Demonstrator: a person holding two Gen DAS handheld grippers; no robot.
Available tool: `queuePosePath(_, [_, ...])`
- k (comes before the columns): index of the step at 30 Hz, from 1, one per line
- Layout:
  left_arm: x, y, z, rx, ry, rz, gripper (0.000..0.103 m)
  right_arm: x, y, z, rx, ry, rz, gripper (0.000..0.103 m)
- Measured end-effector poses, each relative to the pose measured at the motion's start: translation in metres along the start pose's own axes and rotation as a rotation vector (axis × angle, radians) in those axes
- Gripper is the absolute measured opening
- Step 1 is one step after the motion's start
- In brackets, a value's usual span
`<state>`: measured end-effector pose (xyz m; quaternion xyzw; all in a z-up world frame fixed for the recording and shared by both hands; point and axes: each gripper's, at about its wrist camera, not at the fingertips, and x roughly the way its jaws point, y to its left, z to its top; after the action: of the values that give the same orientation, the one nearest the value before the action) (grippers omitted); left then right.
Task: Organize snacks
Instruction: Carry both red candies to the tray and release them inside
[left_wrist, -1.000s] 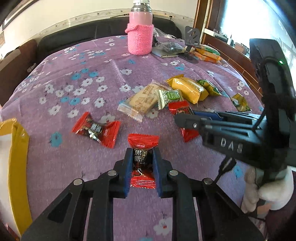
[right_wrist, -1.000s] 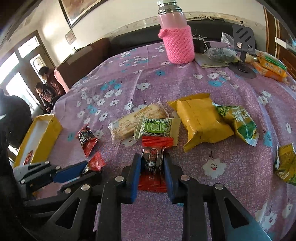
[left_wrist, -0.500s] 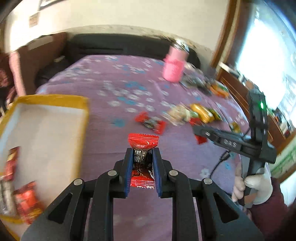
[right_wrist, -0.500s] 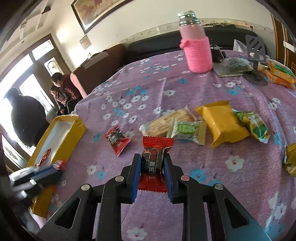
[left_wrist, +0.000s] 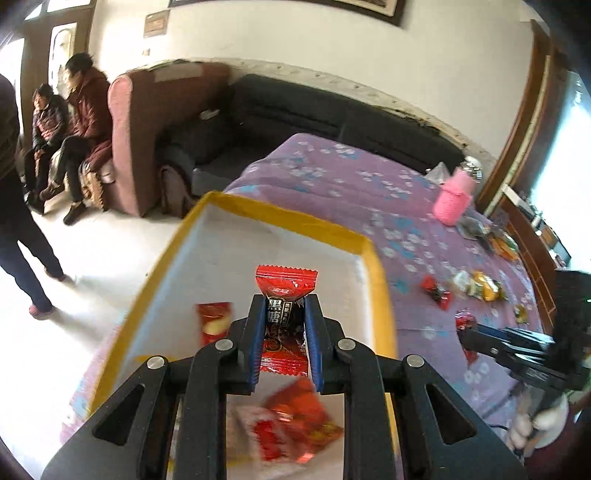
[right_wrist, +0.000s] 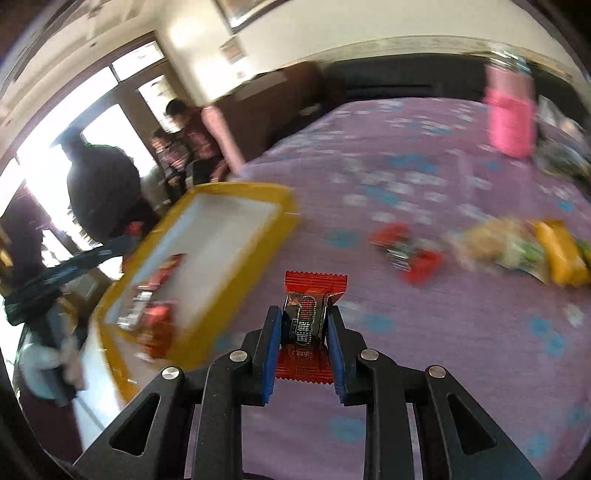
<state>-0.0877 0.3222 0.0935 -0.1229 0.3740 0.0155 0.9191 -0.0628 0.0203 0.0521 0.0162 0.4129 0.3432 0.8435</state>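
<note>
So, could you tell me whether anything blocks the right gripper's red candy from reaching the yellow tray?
Nothing visible does: the red wrapped candy faces bare purple tablecloth up to the yellow-rimmed tray.

left wrist – above yellow box (left_wrist: 373, 254) | right wrist – beside it, both share

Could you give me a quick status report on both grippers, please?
Left gripper shut on red candy, over the yellow box. Right gripper shut on second red candy, above tablecloth beside box. Nothing blocking.

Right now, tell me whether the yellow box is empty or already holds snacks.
Not empty. The yellow box already holds several red snack packets on its white floor; blur hides the exact count. The left hand-held gripper holds another above it.
</note>
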Motion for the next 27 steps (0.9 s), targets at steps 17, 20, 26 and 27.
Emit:
queuePosePath(17, [0.051,0.023,0.000,-0.053,0.130,-0.083,0.018,0.112,0.111,0.017,-0.157,0.173,-0.005,0.024])
queuePosePath(20, [0.051,0.030,0.002,-0.089,0.129,-0.101,0.019,0.121,0.108,0.017,-0.150,0.182,-0.016,0.025])
queuePosePath(26, [0.049,0.037,0.000,-0.127,0.135,-0.117,0.034,0.119,0.106,0.018,-0.139,0.166,-0.016,0.029])
queuePosePath(27, [0.046,0.036,0.000,-0.130,0.125,-0.124,0.034,0.115,0.105,0.018,-0.144,0.154,-0.021,0.032])
